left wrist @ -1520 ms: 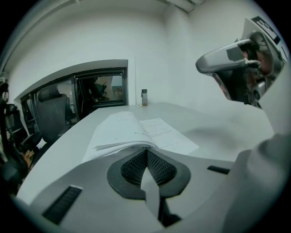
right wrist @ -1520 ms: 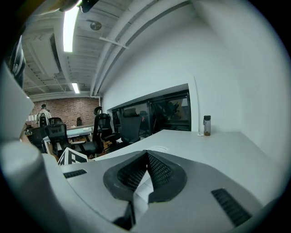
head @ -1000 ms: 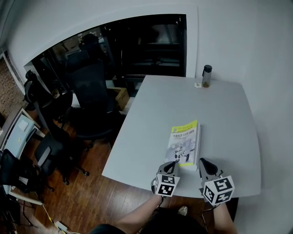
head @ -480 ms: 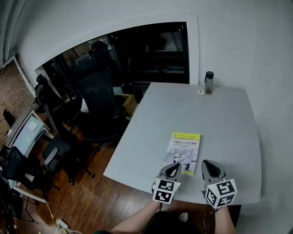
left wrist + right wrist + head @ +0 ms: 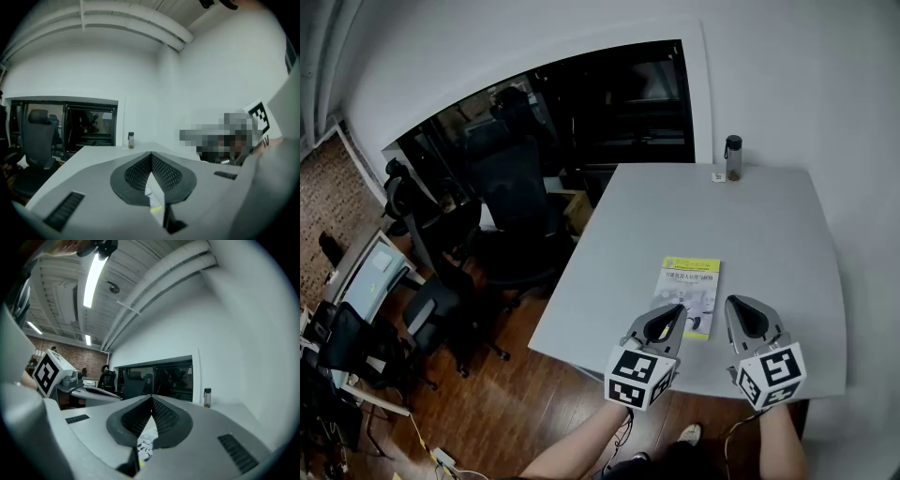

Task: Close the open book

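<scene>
Already shut, the book lies flat on the surface, just ahead of my left gripper and right gripper, both with jaws pressed together, empty. I judge it thin, light and flexible, best taken at the cover's free edge.

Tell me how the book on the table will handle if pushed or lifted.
The book looks thin and soft-covered, so it would probably flex if lifted by one edge. Lying flat on the smooth table, it should slide rather than tip.
</scene>
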`<state>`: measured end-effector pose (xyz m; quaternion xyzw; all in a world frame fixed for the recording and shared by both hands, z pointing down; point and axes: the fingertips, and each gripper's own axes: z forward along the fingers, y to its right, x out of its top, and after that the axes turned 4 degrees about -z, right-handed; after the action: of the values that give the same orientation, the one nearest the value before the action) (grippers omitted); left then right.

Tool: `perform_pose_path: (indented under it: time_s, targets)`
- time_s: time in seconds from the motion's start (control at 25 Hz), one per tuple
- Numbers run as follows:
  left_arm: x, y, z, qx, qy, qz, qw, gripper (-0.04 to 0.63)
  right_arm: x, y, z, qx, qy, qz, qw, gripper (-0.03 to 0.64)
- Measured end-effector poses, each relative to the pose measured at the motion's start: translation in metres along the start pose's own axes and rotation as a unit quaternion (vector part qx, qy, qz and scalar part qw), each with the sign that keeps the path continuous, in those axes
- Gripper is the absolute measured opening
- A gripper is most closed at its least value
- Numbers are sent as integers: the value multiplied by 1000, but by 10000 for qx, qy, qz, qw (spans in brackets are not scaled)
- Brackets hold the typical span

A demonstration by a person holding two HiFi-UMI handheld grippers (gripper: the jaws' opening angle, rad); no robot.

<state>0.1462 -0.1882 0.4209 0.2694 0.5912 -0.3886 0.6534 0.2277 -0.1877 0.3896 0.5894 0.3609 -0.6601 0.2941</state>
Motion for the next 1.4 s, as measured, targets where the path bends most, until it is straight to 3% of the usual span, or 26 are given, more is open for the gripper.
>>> perform_pose_path:
  time_s: [0.4, 0.76, 0.92, 1.4]
  targets:
    - [22, 5, -80, -267, 186, 163, 9993, 5, 45, -79, -18, -52, 97, -407, 9991, 3]
    - [33, 28, -130, -598, 290, 321, 9973, 5, 63, -129, -46, -151, 102, -340, 9993, 4]
    - [41, 39, -148, -737, 392, 463, 9954, 5, 72, -143, -55, -149, 110, -352, 9992, 3]
    - [46, 32, -174, -721, 510, 399, 9953, 5, 80, -169, -63, -154, 102, -193, 9996, 3]
